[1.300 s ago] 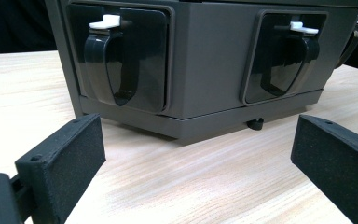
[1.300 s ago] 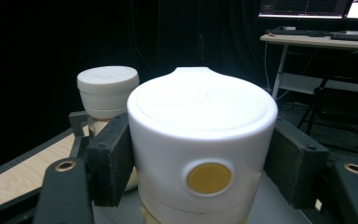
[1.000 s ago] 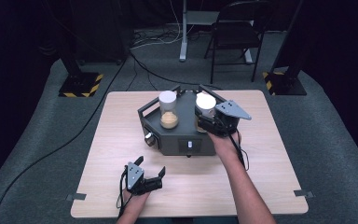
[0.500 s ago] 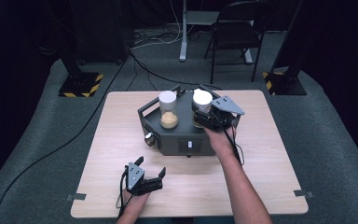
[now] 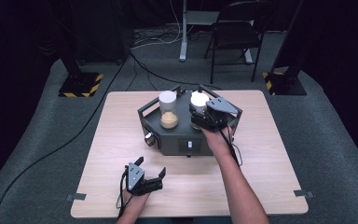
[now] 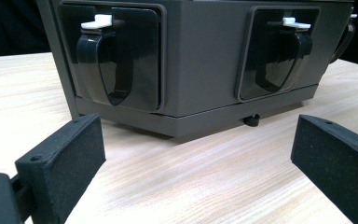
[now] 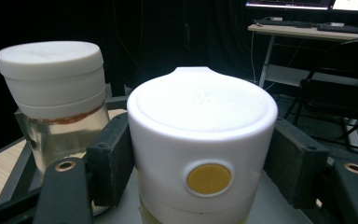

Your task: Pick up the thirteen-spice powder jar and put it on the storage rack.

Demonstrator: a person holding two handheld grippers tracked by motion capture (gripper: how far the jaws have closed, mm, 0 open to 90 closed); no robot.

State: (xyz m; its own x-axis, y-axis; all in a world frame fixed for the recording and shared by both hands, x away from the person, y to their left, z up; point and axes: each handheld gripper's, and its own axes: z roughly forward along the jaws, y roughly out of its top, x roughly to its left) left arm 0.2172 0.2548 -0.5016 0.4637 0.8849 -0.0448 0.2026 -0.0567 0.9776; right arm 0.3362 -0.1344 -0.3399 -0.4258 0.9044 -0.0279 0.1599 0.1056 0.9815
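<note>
White-lidded jar (image 7: 200,144) on the right of the dark dispenser base (image 5: 186,135) now sits pinched between the right gripper (image 5: 208,116) pads; a second ago it was still closing in. Lift likely next. Left gripper (image 5: 142,179) idle, jaws spread, near the table (image 5: 270,154) edge.

L gripper (image 5: 150,175) sits low w/ jaws spread wide, R gripper (image 5: 199,116) reaches fwd on outstretched forearm, pads clamped tight.

Recording lab, black curtains (image 5: 23,37), weighted stand bases (image 5: 80,85), floor cables (image 5: 154,39), monitor desk (image 7: 307,30)
</note>
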